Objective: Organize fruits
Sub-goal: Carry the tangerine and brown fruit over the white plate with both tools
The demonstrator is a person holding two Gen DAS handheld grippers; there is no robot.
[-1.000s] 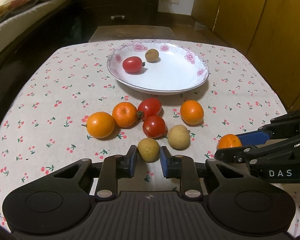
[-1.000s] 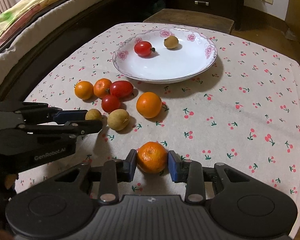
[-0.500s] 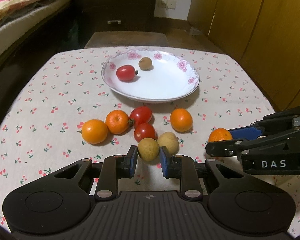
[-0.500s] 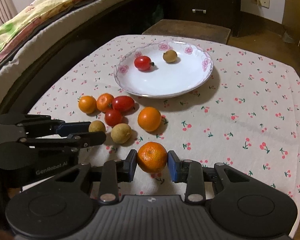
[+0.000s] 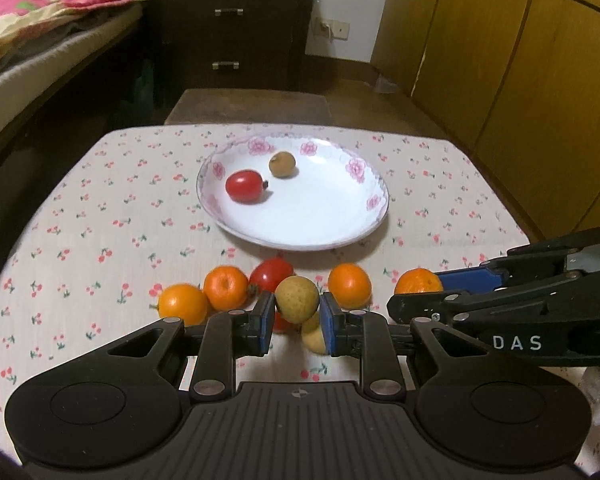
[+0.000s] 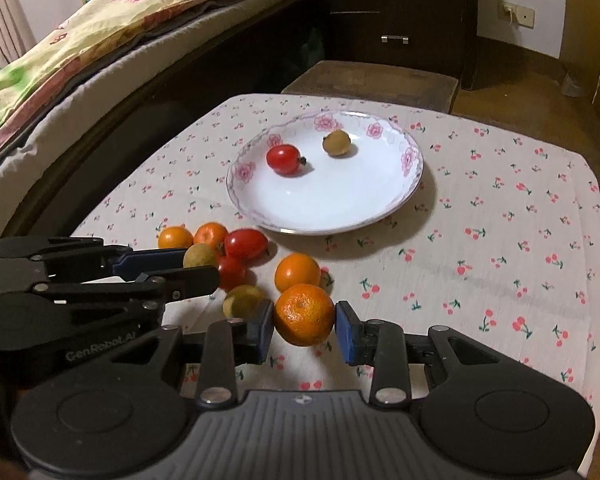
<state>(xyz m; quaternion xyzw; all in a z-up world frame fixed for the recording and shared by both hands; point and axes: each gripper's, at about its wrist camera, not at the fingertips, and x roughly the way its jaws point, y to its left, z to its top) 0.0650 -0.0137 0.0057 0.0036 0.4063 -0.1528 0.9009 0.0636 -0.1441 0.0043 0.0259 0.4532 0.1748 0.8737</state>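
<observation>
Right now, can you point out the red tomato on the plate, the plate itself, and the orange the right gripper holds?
red tomato (image 6: 283, 159), right wrist view, middle of its skin.
plate (image 6: 414, 158), right wrist view, flowered rim.
orange (image 6: 305, 314), right wrist view, front face between the pads.

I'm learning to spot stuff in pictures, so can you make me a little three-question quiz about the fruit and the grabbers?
1. What does the left gripper hold?
2. True or false: the white plate has three fruits in it.
3. How many fruits still lie on the tablecloth: A four, B six, C eight?

Key:
1. A tan longan, pinched between its pads.
2. False. Only a red tomato and a small longan are in it.
3. B. The mandarin in the right gripper doesn't count.
</observation>
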